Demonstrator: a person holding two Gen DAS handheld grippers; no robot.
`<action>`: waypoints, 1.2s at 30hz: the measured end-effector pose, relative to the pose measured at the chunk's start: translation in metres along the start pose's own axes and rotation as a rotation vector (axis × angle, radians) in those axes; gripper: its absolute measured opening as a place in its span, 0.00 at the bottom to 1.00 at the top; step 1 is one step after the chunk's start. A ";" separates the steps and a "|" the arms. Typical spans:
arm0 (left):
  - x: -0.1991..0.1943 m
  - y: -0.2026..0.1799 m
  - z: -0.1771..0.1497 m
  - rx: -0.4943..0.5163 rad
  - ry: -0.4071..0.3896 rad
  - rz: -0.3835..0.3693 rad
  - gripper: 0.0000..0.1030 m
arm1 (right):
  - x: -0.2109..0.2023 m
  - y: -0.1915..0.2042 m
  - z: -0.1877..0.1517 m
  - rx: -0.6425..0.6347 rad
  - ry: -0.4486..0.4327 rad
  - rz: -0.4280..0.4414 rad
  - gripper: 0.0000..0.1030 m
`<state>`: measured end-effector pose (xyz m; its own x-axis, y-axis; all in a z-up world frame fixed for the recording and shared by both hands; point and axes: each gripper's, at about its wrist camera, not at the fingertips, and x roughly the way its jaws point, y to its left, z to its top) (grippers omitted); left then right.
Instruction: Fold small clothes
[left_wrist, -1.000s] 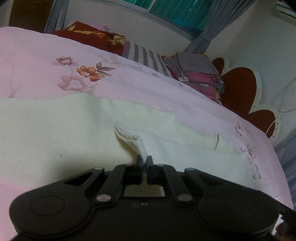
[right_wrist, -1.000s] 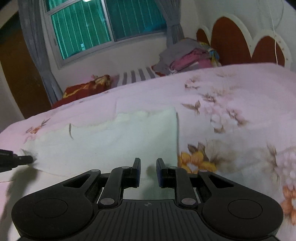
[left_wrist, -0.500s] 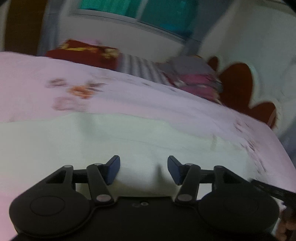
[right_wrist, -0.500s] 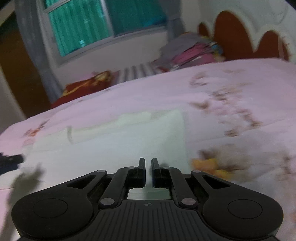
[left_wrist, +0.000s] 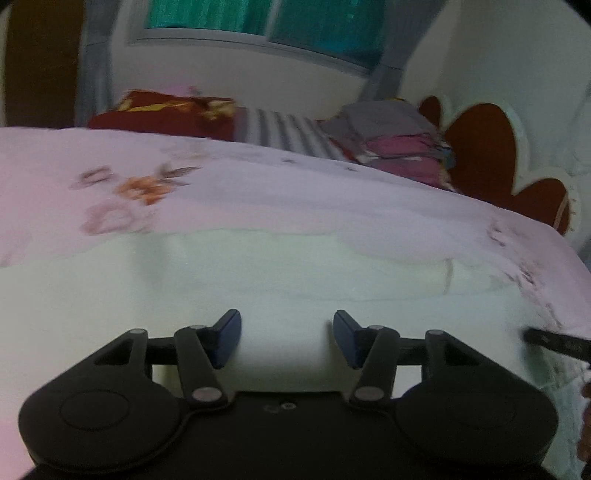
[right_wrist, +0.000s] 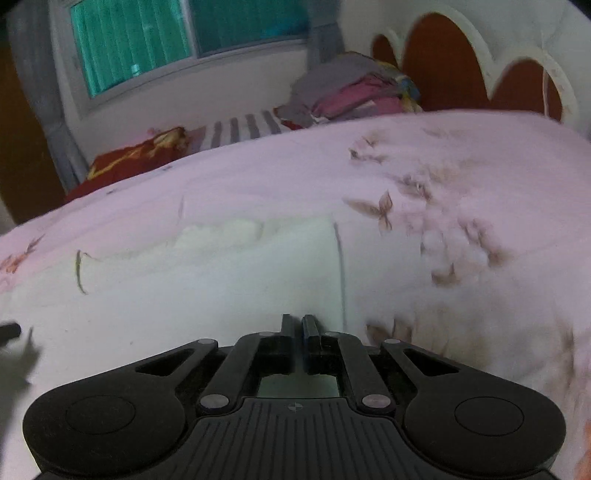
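A cream-white cloth (left_wrist: 258, 280) lies spread flat on the pink flowered bedsheet (left_wrist: 258, 184). It also shows in the right wrist view (right_wrist: 207, 280). My left gripper (left_wrist: 287, 338) is open and empty just above the cloth's near part. My right gripper (right_wrist: 297, 325) is shut at the cloth's near right corner; whether cloth is pinched between the jaws is hidden. The right gripper's tip shows at the right edge of the left wrist view (left_wrist: 554, 341). The left gripper's tip shows at the left edge of the right wrist view (right_wrist: 9, 330).
A pile of folded grey and pink clothes (left_wrist: 391, 140) sits at the far side of the bed, by a red headboard (left_wrist: 484, 147). A red pillow (left_wrist: 166, 114) and a striped pillow (left_wrist: 280, 129) lie under the window.
My left gripper let go of the cloth fold it pinched and opened wide; the fold now lies flat. My right gripper closed at the cloth's near right corner. Both views have shifted.
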<state>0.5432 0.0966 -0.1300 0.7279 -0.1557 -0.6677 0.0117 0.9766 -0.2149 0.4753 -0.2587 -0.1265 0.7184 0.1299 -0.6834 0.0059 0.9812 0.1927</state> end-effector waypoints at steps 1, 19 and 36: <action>0.006 -0.007 0.003 0.015 0.013 -0.006 0.52 | 0.002 0.006 0.005 -0.017 -0.010 0.034 0.06; 0.010 -0.003 0.010 0.041 0.005 -0.006 0.49 | 0.053 -0.035 0.056 -0.019 0.004 -0.051 0.06; -0.022 -0.002 -0.025 0.040 0.020 0.004 0.61 | -0.026 -0.015 -0.015 0.004 0.015 -0.029 0.05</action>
<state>0.5099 0.0943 -0.1326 0.7144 -0.1547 -0.6824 0.0369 0.9822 -0.1840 0.4460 -0.2746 -0.1226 0.7076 0.1031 -0.6990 0.0295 0.9841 0.1751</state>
